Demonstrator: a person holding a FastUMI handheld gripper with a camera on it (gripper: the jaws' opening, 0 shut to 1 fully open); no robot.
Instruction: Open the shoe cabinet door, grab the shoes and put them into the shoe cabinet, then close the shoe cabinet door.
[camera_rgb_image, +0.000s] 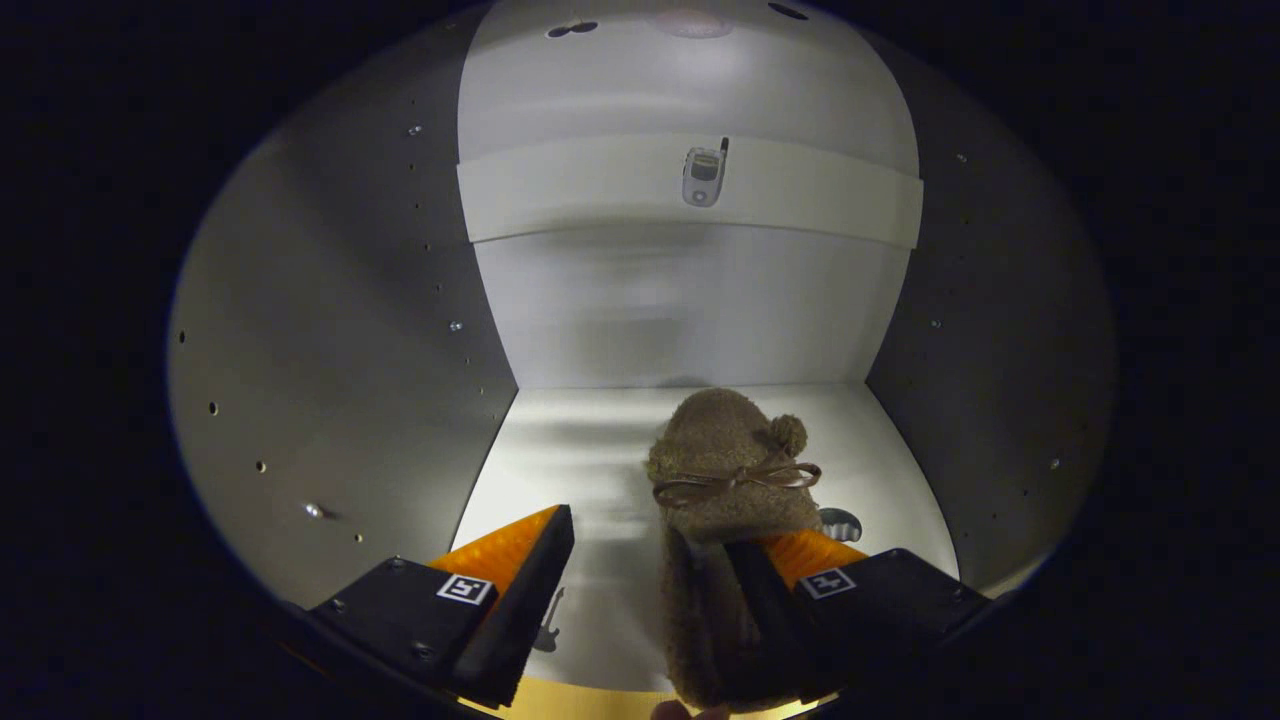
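Note:
A fuzzy brown slipper (730, 470) with a thin ribbon bow and a pompom lies on the white floor (570, 450) of the shoe cabinet, toe pointing to the back wall (690, 310). My gripper (655, 535) is inside the cabinet and stands open. The slipper's heel end rests against the inner side of the right finger (790, 560). A wide gap of bare floor separates it from the left finger (520, 550).
Grey side walls (330, 380) with rows of small holes and screws close in to the left and right (1000, 350). A white shelf edge (600, 190) with a small sticker crosses above. Small stickers lie on the floor near the fingers.

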